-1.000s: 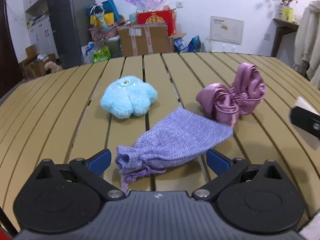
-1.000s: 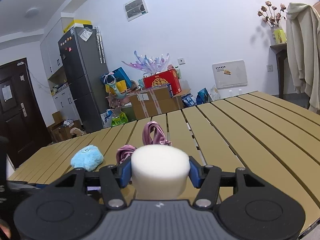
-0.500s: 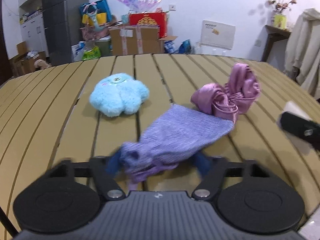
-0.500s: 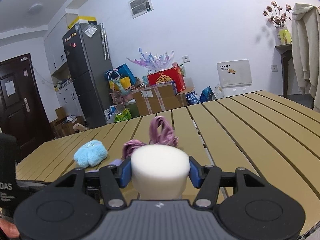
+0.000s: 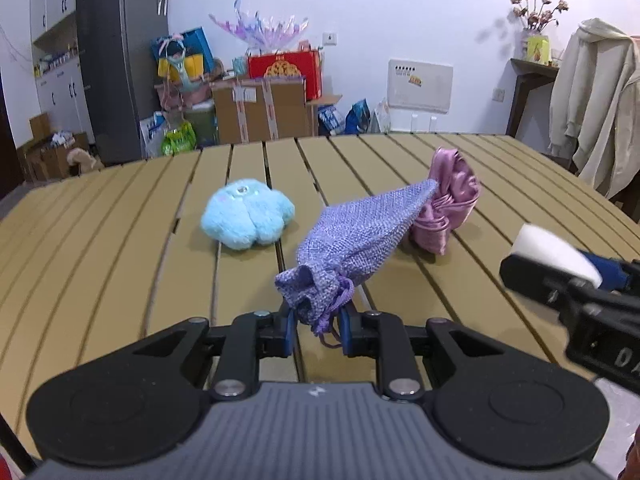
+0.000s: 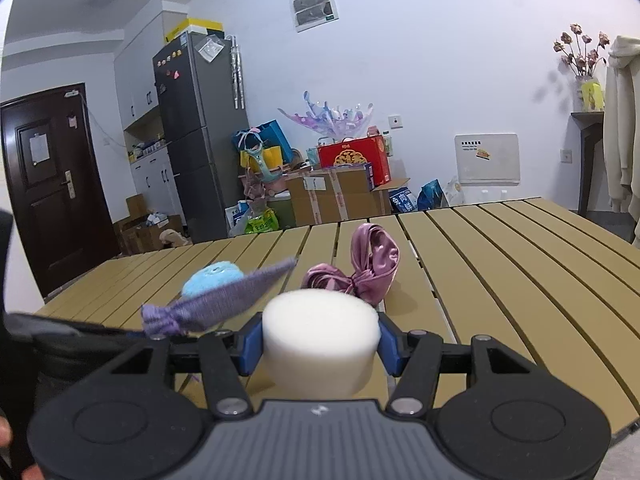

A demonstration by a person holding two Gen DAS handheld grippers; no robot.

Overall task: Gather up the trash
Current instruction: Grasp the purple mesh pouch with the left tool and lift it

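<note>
Purple drawstring pouch (image 5: 352, 240) is pinched at its gathered neck by the closed jaws of the left gripper (image 5: 314, 326), at lower centre of the left wrist view; its long axis runs away toward the upper right, its far tip raised off the slatted worktop (image 5: 120, 240). Right gripper (image 6: 320, 346), at the right edge of that view, has its jaws partly open around a white foam cylinder (image 6: 320, 344). Pink satin pouch (image 5: 452, 204) and blue plush toy (image 5: 248, 218) lie on the worktop beyond, nearer the left gripper.
</note>
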